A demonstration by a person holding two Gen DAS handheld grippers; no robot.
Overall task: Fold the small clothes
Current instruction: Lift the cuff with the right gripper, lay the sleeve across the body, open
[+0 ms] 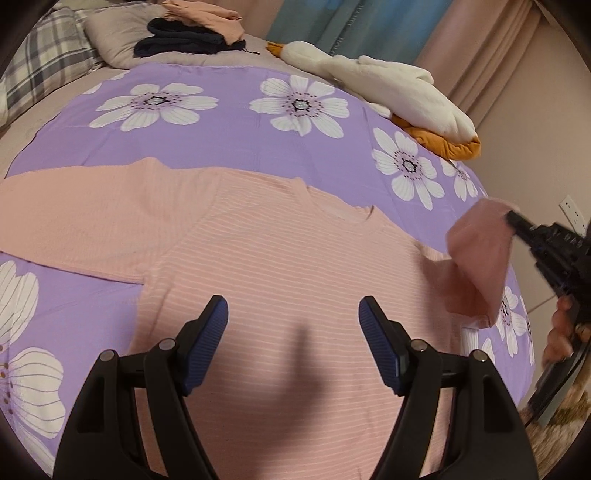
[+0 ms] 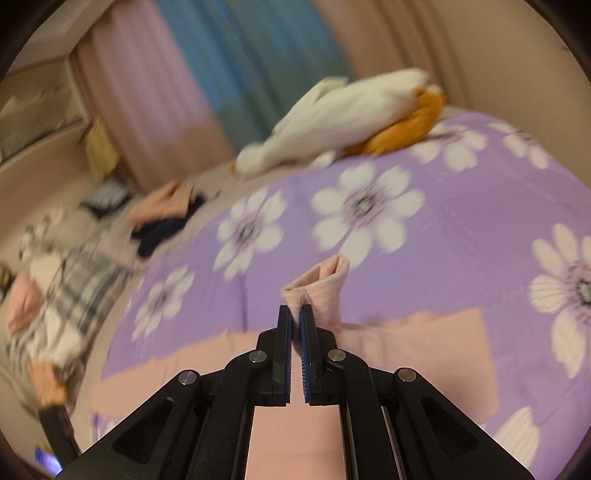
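Observation:
A pink striped shirt [image 1: 280,266] lies flat, front down toward me, on a purple bedsheet with white flowers [image 1: 229,144]. Its left sleeve [image 1: 74,221] is spread out to the side. My left gripper [image 1: 293,314] hovers open over the shirt's body, nothing between its blue pads. My right gripper [image 2: 296,314] is shut on the cuff of the right sleeve [image 2: 325,284] and holds it lifted off the sheet. From the left wrist view the right gripper [image 1: 511,218] comes in at the right edge with the raised sleeve [image 1: 480,254] hanging from it.
A white and orange plush toy [image 1: 391,85] lies at the bed's far right edge. Folded dark and pink clothes [image 1: 192,33] rest on pillows [image 1: 110,37] at the head. A plaid pillow [image 1: 44,62] is far left. Curtains [image 1: 369,22] hang behind.

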